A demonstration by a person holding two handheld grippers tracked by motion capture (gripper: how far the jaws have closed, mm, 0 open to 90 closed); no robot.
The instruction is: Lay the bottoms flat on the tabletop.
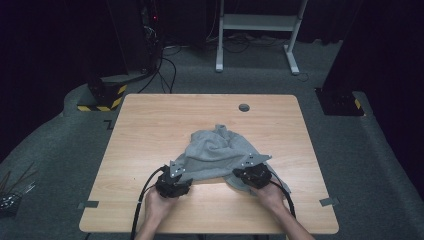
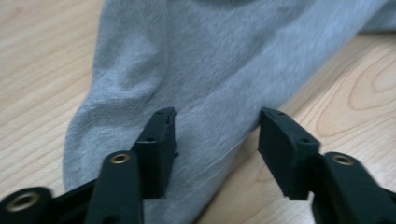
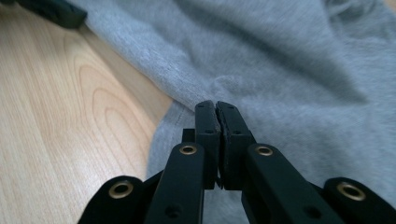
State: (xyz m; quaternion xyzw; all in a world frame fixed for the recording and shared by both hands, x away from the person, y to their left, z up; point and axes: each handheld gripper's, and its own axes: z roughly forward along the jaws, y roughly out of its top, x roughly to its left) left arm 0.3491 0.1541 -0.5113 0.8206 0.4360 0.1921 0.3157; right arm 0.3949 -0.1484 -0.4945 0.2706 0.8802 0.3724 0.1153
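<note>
While the crumpled grey fleece garment (image 1: 220,155) lies bunched a little toward the near edge of the light wooden desk (image 1: 150,130), both tools sit at its near hem, so the step in hand looks like taking hold of the fabric's lower edge, probably to spread or fold it. In the right gripper view the right tool (image 3: 216,109) has its jaws pressed together over the cloth; a fold seems pinched between them, though the tips hide how much fabric they actually have. In the left gripper view the left tool (image 2: 215,122) stands wide, its jaws straddling the hem where the grey fabric meets bare wood, with nothing gripped yet. From the high view, the left tool (image 1: 173,184) rests at the garment's near left corner and the right tool (image 1: 254,176) at its near right side. The next move, as I judge it, calls for the left jaws to lower onto the hem and close, catching every layer at the edge, so that both tools can lift or pull evenly.
</note>
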